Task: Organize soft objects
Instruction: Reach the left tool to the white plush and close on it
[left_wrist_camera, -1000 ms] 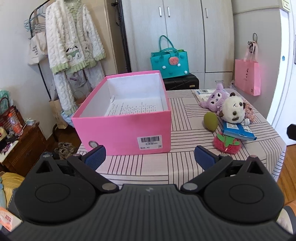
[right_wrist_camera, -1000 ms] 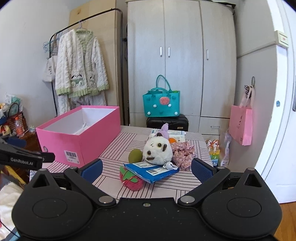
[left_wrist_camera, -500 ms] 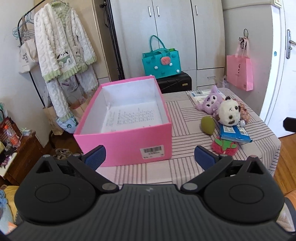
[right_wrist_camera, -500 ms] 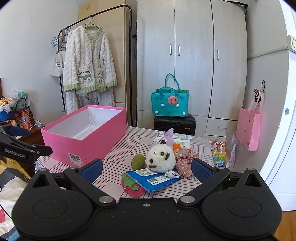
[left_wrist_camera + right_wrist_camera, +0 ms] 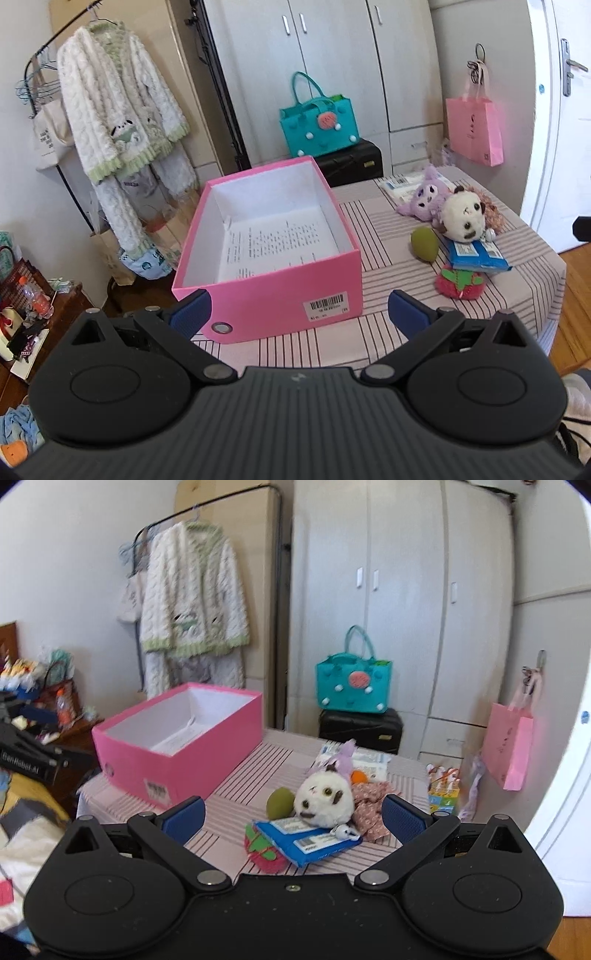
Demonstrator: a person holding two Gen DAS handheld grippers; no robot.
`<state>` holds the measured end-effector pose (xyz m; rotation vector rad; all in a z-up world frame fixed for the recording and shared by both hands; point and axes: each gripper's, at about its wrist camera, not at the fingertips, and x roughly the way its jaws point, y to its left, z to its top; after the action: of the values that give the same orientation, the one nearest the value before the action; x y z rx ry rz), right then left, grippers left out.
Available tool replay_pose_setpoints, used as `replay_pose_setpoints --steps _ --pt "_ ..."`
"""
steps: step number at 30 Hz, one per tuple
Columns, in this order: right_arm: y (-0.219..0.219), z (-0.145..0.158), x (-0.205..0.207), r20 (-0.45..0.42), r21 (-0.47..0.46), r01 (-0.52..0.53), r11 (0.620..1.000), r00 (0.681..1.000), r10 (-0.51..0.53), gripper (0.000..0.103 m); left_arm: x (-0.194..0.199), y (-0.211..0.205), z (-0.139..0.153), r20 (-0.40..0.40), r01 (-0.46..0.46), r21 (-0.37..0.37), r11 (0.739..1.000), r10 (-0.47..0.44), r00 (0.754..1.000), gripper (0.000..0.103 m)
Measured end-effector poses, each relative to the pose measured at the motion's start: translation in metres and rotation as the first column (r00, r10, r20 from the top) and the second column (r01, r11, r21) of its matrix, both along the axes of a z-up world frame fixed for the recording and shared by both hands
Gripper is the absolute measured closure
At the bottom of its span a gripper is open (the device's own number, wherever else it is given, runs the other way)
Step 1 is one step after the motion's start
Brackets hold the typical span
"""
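An open pink box (image 5: 273,288) (image 5: 173,760) with white lining and a printed sheet inside stands on the striped table (image 5: 388,339). To its right lie a white panda plush (image 5: 463,219) (image 5: 323,799), a purple plush (image 5: 424,195), a green soft ball (image 5: 424,243) (image 5: 279,803), a red strawberry plush (image 5: 458,284) (image 5: 264,853), a blue packet (image 5: 476,256) (image 5: 310,842) and a pink floral scrunchie (image 5: 369,805). My left gripper (image 5: 297,314) is open and empty, in front of the box. My right gripper (image 5: 291,818) is open and empty, in front of the toys.
A white cardigan (image 5: 122,114) hangs on a rack at the left. A teal bag (image 5: 319,125) sits on a black case against the wardrobe. A pink bag (image 5: 474,127) hangs at the right. White packets (image 5: 354,758) lie at the table's far edge.
Both grippers have risen and pulled back a little, so I see more into the box. The right view has swung right. Nothing on the table has moved.
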<state>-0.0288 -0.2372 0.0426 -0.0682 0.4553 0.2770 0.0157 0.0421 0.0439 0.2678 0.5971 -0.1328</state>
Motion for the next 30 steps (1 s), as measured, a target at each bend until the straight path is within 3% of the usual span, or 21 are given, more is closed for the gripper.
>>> replay_pose_setpoints --steps 4,7,9,11,14,17,25,30 --pt "-0.001 0.0 0.006 -0.001 0.016 -0.084 0.996 0.996 0.084 0.0 0.009 0.0 -0.001 -0.046 0.061 -0.041 0.997 -0.063 0.997 0.0" --pt "0.0 0.001 0.008 0.055 0.018 -0.137 0.99 0.989 0.136 0.0 0.018 -0.002 0.003 -0.058 0.123 -0.107 0.987 -0.129 0.99 0.0" --pt "0.003 -0.001 0.011 0.084 -0.005 -0.167 0.986 0.982 0.167 0.0 0.022 -0.006 0.008 -0.013 0.153 -0.136 0.979 -0.156 0.988 0.003" --pt "0.006 -0.011 0.02 0.076 -0.035 -0.205 0.978 0.975 0.208 0.0 0.025 -0.017 0.011 0.045 0.172 -0.103 0.98 -0.168 0.985 0.002" --pt "0.003 -0.029 0.043 0.012 -0.003 -0.185 0.983 0.983 0.185 0.001 0.036 -0.033 0.009 0.076 0.195 -0.062 0.979 -0.19 0.979 0.002" --pt "-0.002 -0.046 0.06 0.01 0.025 -0.182 0.983 0.983 0.182 0.001 0.052 -0.047 0.004 0.098 0.258 -0.066 0.964 -0.251 0.963 0.002" --pt "-0.005 -0.075 0.102 -0.001 -0.092 -0.156 0.983 0.988 0.156 0.001 0.089 -0.087 -0.01 0.121 0.379 -0.14 0.915 -0.364 0.924 0.002" --pt "-0.017 -0.083 0.127 -0.059 -0.033 -0.143 0.989 0.988 0.141 0.003 0.111 -0.11 -0.017 0.058 0.428 -0.149 0.891 -0.424 0.904 0.002"
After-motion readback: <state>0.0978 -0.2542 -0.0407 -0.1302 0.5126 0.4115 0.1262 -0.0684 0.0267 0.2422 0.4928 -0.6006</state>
